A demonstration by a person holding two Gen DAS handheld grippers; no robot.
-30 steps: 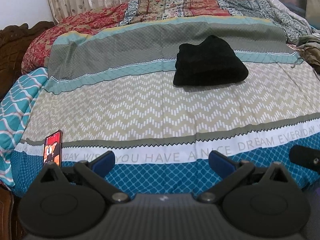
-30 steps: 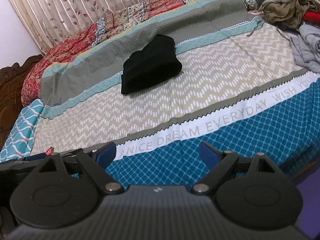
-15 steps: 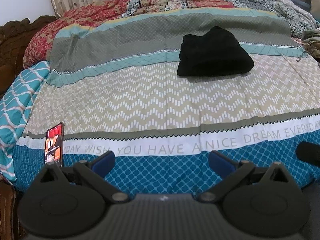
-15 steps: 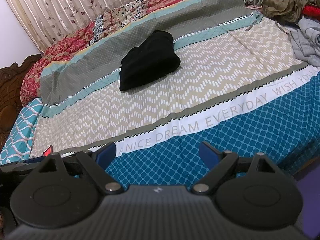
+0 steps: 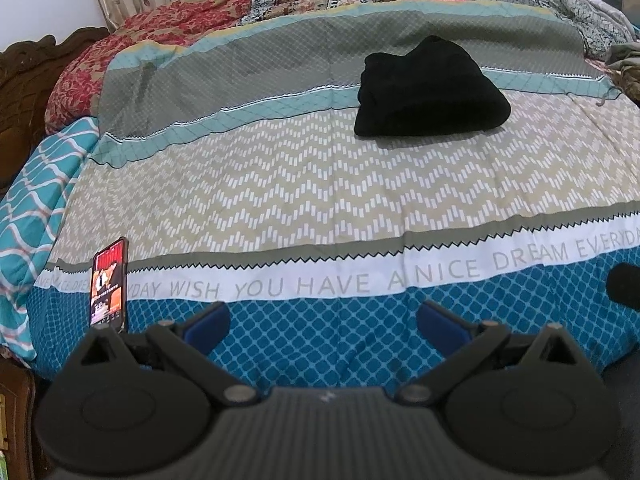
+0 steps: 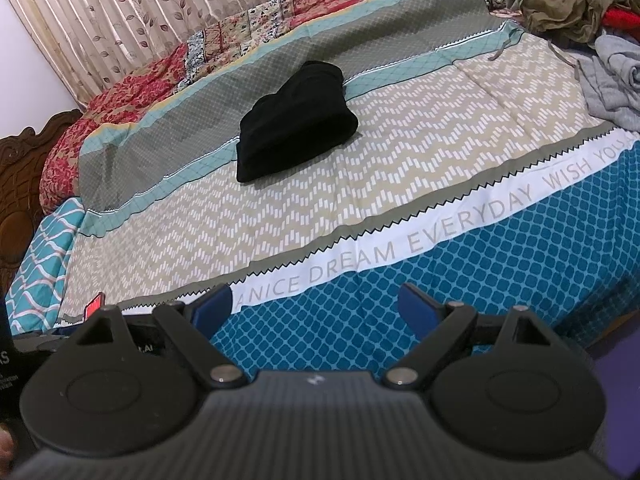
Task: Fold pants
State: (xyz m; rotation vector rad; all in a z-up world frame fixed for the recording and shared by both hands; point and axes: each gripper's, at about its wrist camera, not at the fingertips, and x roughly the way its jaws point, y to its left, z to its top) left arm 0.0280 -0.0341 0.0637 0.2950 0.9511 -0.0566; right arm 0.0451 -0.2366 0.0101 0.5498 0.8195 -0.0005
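Bedsheet printed "WISH YOU HAVE A NICE DREAM EVERYDAY", folded black pants beyond that lettering, phone at its left end, clothes pile far right, left gripper and right gripper both wide, empty.

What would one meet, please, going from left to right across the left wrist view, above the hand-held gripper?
Carved wooden headboard → phone with its screen lit → folded black pants → crumpled olive clothing at the right edge.
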